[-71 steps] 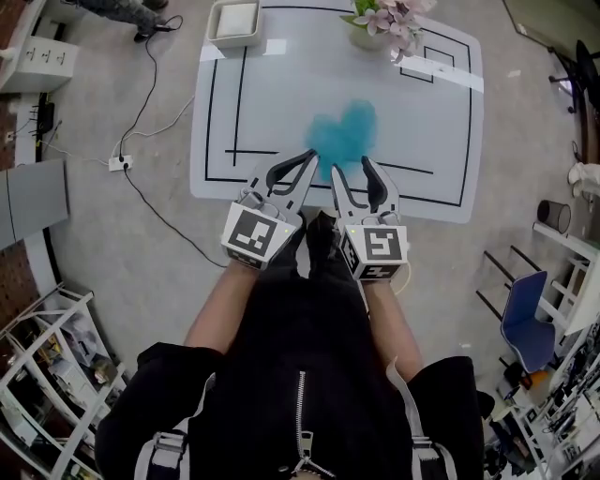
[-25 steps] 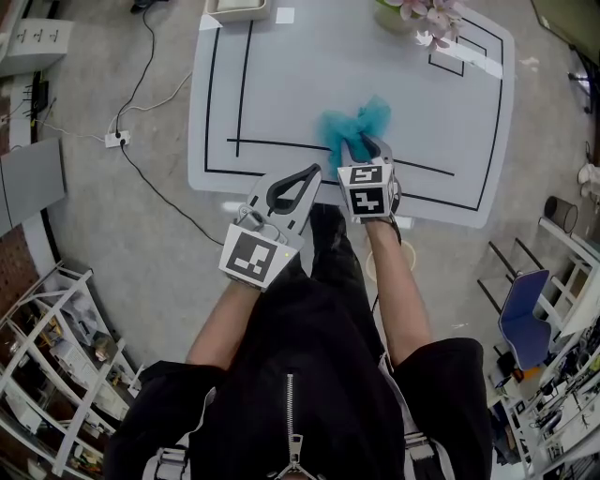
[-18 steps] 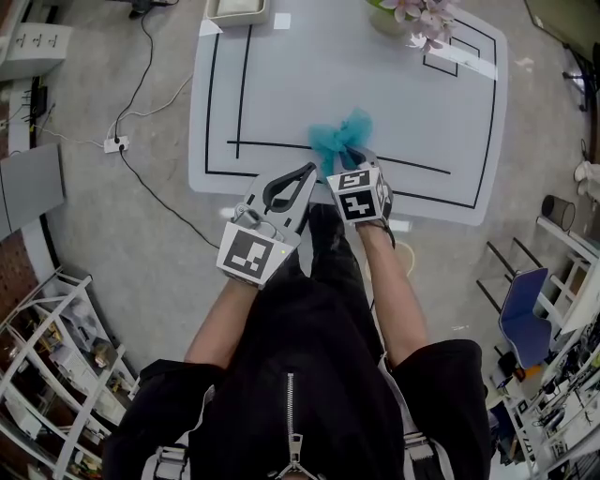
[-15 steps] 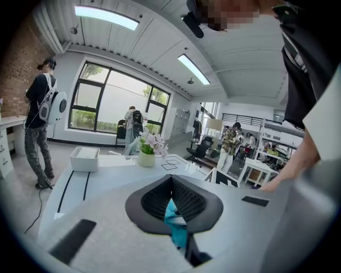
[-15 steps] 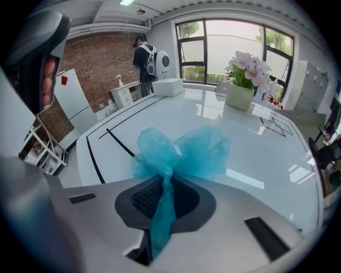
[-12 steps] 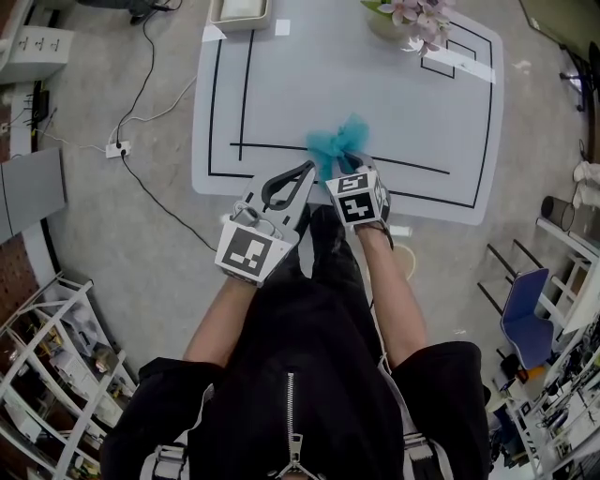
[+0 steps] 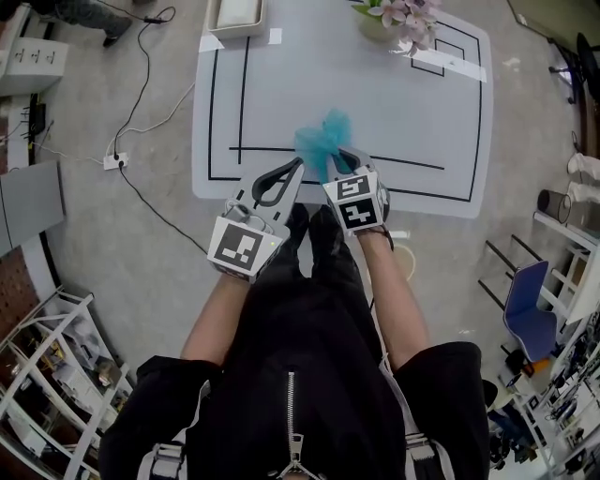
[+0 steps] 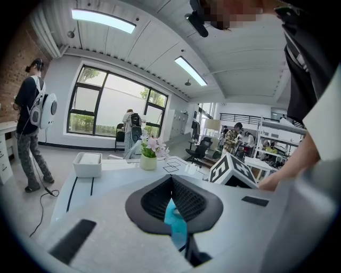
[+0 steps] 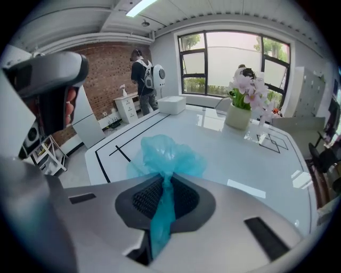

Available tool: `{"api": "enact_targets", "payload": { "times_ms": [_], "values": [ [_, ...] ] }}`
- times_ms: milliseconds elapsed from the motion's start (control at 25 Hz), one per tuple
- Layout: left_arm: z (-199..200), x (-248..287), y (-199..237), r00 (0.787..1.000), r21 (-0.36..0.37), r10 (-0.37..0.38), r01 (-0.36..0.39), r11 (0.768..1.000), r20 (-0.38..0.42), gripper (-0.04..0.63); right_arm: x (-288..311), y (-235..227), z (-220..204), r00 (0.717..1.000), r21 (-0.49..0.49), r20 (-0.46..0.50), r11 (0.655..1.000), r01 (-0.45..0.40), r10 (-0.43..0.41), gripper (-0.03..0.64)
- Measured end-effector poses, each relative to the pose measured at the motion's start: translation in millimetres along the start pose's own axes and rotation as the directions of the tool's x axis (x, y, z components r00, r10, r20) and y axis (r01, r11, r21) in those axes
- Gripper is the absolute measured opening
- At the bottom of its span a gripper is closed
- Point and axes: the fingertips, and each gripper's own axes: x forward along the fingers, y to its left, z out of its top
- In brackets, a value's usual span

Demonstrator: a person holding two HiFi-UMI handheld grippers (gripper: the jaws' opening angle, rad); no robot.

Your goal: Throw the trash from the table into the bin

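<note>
A teal plastic bag (image 7: 317, 142), the trash, hangs bunched over the near part of the white table (image 7: 375, 103). My right gripper (image 7: 339, 159) is shut on its neck. In the right gripper view the bag (image 9: 166, 154) puffs out beyond the jaws and a twisted strip of it runs back between them at the right gripper (image 9: 162, 184). My left gripper (image 7: 298, 163) is beside the bag on its left, with the tips together and nothing held. Through the loop of the left gripper (image 8: 171, 178) a bit of the teal bag (image 8: 175, 221) shows.
A white rectangular container (image 7: 234, 13) sits at the table's far left corner, and a pot of pink flowers (image 7: 394, 17) at the far middle. Black lines mark the tabletop. Cables (image 7: 141, 112) run over the floor on the left; a blue chair (image 7: 527, 319) stands right. People stand by the windows.
My right gripper closed on the teal bag, gathered it into a bunch and lifted it off the table, drifting a little left. My left gripper stayed shut beside it.
</note>
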Motion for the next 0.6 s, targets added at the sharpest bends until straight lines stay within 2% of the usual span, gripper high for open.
{"api": "enact_targets", "payload": {
  "times_ms": [160, 360, 480, 600],
  "values": [
    [7.9, 0.7, 7.2, 1.000, 0.051, -0.006, 0.006, 0.999, 0.005, 0.006, -23.0, -1.4, 20.9, 0.998, 0.031, 0.055, 0.999, 0.026, -0.027, 0.021],
    [22.7, 8.2, 14.0, 0.998, 0.075, -0.048, 0.046, 0.996, 0.028, 0.005, -41.3, -6.8, 39.5, 0.993, 0.049, 0.093, 0.996, 0.069, -0.073, 0.021],
    [28.5, 10.0, 11.5, 0.995, 0.063, -0.094, 0.092, 0.994, 0.036, 0.005, -48.6, -9.0, 44.3, 0.989, 0.075, 0.104, 0.992, 0.098, -0.106, 0.021],
    [29.1, 12.6, 12.7, 0.993, 0.091, -0.118, 0.116, 0.989, 0.025, 0.006, -54.7, -10.5, 45.0, 0.984, 0.106, 0.111, 0.986, 0.127, -0.138, 0.021]
  ]
}}
